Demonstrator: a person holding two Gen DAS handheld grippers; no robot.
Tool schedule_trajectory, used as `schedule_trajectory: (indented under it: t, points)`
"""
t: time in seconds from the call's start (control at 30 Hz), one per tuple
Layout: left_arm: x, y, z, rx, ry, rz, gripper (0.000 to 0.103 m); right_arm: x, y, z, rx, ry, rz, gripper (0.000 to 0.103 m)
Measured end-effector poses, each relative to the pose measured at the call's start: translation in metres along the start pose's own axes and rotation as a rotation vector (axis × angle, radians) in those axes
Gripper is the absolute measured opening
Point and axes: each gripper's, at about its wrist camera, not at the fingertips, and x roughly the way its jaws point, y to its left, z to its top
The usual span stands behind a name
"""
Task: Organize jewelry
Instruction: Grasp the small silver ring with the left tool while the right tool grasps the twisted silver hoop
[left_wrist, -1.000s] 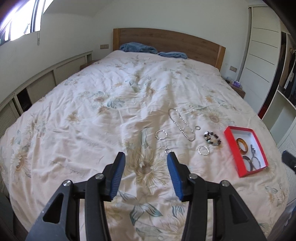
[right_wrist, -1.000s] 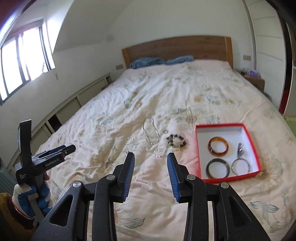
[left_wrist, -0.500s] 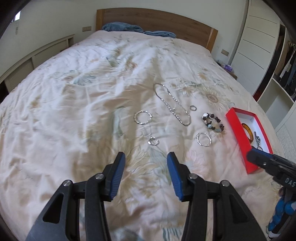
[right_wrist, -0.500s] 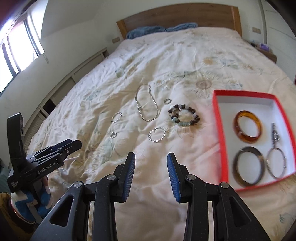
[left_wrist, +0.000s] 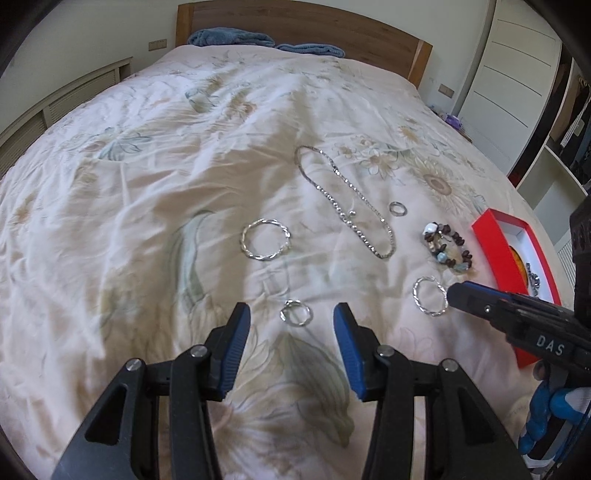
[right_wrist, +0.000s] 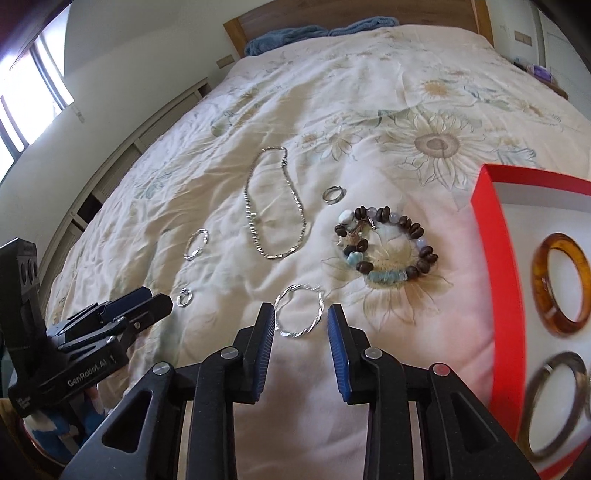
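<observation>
Jewelry lies on a floral bedspread. My left gripper (left_wrist: 291, 319) is open, its tips either side of a small silver ring (left_wrist: 295, 313). My right gripper (right_wrist: 301, 317) is open, its tips either side of a twisted silver hoop (right_wrist: 300, 311); the hoop also shows in the left wrist view (left_wrist: 429, 301). A second twisted hoop (left_wrist: 265, 239), a silver chain necklace (left_wrist: 345, 199), a band ring (left_wrist: 398, 208) and a beaded bracelet (right_wrist: 384, 245) lie beyond. A red box (right_wrist: 495, 266) at the right holds an amber bangle (right_wrist: 561, 284) and a dark bangle (right_wrist: 554, 402).
The wooden headboard (left_wrist: 303, 29) and blue pillows (left_wrist: 229, 37) are at the far end. White wardrobe doors (left_wrist: 509, 81) stand at the right, low cabinets (right_wrist: 110, 177) along the left wall. The bedspread (left_wrist: 147, 184) is wrinkled.
Both grippers have moved forward and down toward the bed. The small ring now sits between the left tips and the twisted hoop between the right tips.
</observation>
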Motion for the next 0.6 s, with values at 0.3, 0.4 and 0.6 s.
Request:
schedule_trajectory:
  t: [0.3,0.4,0.6]
  points:
    - [0.024,0.003,-0.001,-0.003,0.022,-0.004,0.044,0.023,-0.007,0.000,0.007,0.022,0.011,0.025]
    - [0.027,0.003,-0.002,0.003,0.019,-0.005,0.041,0.026,-0.009,0.000,0.009,0.021,0.012,0.024]
    - [0.030,0.001,-0.006,0.025,0.018,-0.009,0.028,0.031,-0.009,0.000,0.003,0.022,0.013,0.019]
